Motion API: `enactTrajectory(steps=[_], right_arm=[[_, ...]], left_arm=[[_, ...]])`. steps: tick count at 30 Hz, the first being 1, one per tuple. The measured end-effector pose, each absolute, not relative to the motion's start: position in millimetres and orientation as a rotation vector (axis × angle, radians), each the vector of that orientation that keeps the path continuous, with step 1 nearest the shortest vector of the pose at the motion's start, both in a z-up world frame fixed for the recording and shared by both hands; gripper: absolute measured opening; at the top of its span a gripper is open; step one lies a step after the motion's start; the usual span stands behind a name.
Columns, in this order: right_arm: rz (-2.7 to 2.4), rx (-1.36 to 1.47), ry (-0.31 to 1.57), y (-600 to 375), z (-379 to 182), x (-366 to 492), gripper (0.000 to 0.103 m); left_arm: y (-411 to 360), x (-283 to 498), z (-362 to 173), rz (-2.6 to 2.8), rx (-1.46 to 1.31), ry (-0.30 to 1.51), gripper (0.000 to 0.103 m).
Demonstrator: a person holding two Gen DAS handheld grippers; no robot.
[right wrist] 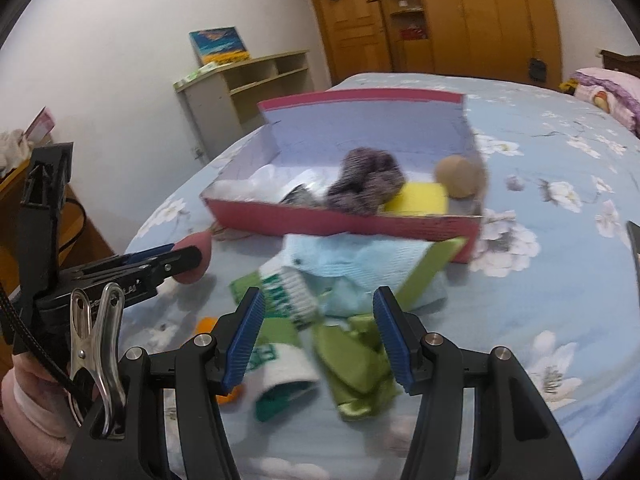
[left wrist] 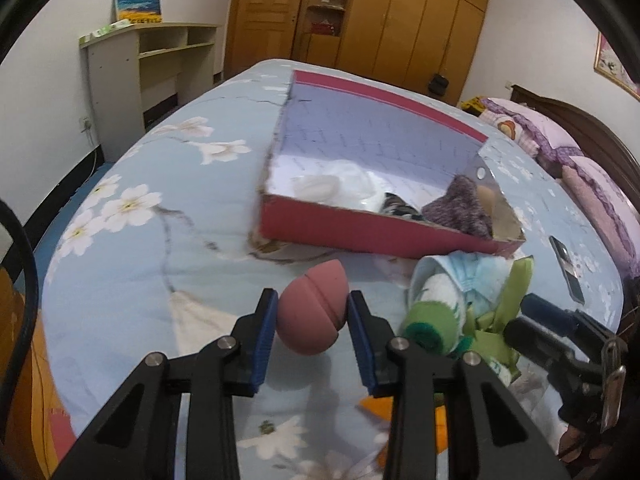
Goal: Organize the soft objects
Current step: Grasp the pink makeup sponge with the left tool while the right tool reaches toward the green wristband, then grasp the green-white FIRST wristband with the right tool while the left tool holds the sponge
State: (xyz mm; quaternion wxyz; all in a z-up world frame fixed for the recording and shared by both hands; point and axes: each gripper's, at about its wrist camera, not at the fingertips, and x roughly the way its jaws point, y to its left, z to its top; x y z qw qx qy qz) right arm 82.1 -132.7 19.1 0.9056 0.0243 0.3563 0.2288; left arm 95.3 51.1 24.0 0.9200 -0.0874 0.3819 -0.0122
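A pink egg-shaped sponge [left wrist: 310,307] sits between the blue pads of my left gripper [left wrist: 313,300], which is shut on it just above the bed; it also shows in the right wrist view [right wrist: 196,255]. A red cardboard box [left wrist: 384,236] lies beyond, holding white cloth [left wrist: 344,186], a purple knit piece [left wrist: 460,204], a yellow sponge [right wrist: 422,198] and a tan ball [right wrist: 456,176]. My right gripper [right wrist: 318,304] is open above a pile of a white-and-green sock [right wrist: 288,300], light blue cloth [right wrist: 344,264] and green fabric [right wrist: 356,376].
The bed has a blue floral quilt [left wrist: 160,240]. A dark phone [left wrist: 566,274] lies at its right. Purple pillows [left wrist: 560,148] are at the headboard. A shelf unit [left wrist: 152,68] and wooden wardrobes [left wrist: 400,20] stand behind. An orange item [right wrist: 208,326] lies under the pile.
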Motion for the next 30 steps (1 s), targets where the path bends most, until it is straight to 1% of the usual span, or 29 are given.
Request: enactTrajectory(steps=[10, 19, 21, 22, 24, 25, 30], right_arm=[[0.520, -0.100, 0.777, -80, 10, 92, 0.058], [0.509, -0.138, 0.811, -66, -10, 99, 0.057], [0.516, -0.123, 0.809, -67, -13, 99, 0.050], [0.516, -0.113, 0.808, -68, -13, 98, 0.042], [0.519, -0.095, 0.803, -72, -13, 97, 0.038], [0.527, -0.083, 0.800, -74, -12, 96, 0.034], [0.569, -0.039, 0.761, -79, -3, 89, 0.030]], left_arm=[[66, 87, 23, -0.018, -0.220, 0.772, 0.037], [69, 87, 19, -0.026, -0.236, 0.779, 0.037], [68, 88, 18, -0.026, -0.237, 0.784, 0.037], [67, 87, 18, -0.026, -0.235, 0.785, 0.037], [66, 87, 18, -0.024, -0.231, 0.786, 0.037], [65, 86, 18, -0.023, -0.230, 0.786, 0.037], [63, 85, 21, -0.020, -0.221, 0.777, 0.037]])
